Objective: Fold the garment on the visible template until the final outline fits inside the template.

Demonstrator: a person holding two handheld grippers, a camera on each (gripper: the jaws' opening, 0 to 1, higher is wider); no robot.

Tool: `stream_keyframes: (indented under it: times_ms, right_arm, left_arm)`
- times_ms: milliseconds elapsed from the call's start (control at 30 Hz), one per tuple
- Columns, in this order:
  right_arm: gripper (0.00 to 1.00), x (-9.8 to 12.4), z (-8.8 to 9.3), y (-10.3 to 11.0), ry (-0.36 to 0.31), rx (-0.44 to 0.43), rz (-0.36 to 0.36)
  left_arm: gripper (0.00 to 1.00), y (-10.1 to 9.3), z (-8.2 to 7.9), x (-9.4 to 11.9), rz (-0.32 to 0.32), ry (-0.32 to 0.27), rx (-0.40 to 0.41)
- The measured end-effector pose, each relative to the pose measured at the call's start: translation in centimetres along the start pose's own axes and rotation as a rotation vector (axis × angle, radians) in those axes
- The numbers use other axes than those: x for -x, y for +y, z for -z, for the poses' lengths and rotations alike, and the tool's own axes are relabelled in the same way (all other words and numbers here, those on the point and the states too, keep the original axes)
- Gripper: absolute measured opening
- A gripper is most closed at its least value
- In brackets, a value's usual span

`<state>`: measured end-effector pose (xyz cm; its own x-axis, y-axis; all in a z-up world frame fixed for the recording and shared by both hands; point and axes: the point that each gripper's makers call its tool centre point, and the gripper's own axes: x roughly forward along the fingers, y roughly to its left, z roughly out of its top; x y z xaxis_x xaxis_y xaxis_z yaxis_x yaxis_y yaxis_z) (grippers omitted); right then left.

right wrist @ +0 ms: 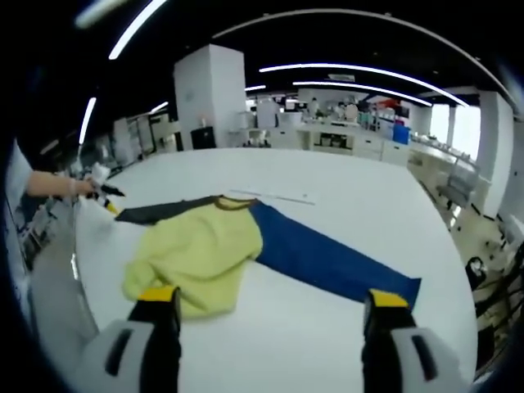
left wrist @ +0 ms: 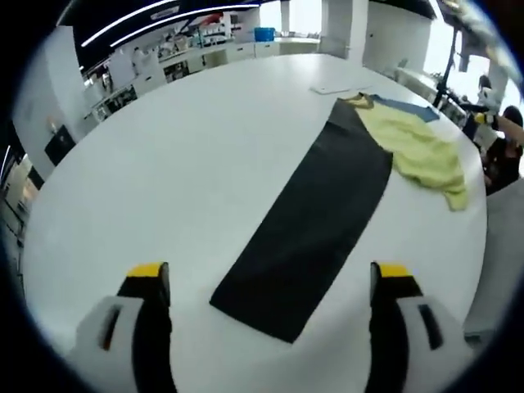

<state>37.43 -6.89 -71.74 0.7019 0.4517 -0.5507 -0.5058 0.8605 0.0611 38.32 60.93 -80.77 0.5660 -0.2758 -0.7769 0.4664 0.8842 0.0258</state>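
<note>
The yellow garment (right wrist: 196,258) lies crumpled on the white worktop (left wrist: 188,147), partly over the dark template (left wrist: 315,221). Both grippers' jaws stand apart, holding nothing.

I see a wide white bench (left wrist: 205,147) under everything. Beyond its far edge stand white cabinets (right wrist: 344,139) with a blue bin (left wrist: 264,33) on them. A flat white sheet (left wrist: 337,87) lies on the bench near that far edge.
</note>
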Motion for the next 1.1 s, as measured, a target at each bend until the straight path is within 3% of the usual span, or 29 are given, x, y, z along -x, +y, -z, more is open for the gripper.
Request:
stream_keyframes:
  times_ms: [300,367,433,667,800,1100]
  right_arm:
    - [0.92,0.7,0.7,1.1,-0.004,-0.009,-0.01]
    - [0.93,0.9,0.6,1.5,-0.013,-0.015,-0.016]
    - [0.93,1.0,0.6,1.6,-0.018,-0.019,-0.022]
    - [0.92,1.5,0.5,2.9,-0.034,-0.019,-0.041]
    - [0.93,1.7,0.7,3.3,-0.023,0.001,-0.06]
    - [0.92,2.3,1.2,4.5,-0.032,0.0,-0.082]
  left_arm:
    - [0.99,-3.3,-2.8,2.3,0.045,-0.098,0.011]
    - [0.99,-4.9,-3.9,2.8,0.089,-0.143,0.046]
    - [0.99,-5.9,-4.4,3.4,0.096,-0.169,0.03]
    - [0.99,-8.9,-4.6,4.3,0.124,-0.175,-0.019]
    - [0.99,-9.3,-5.1,4.7,0.137,-0.189,-0.035]
    - [0.99,-14.0,-8.2,6.2,0.213,-0.288,-0.042]
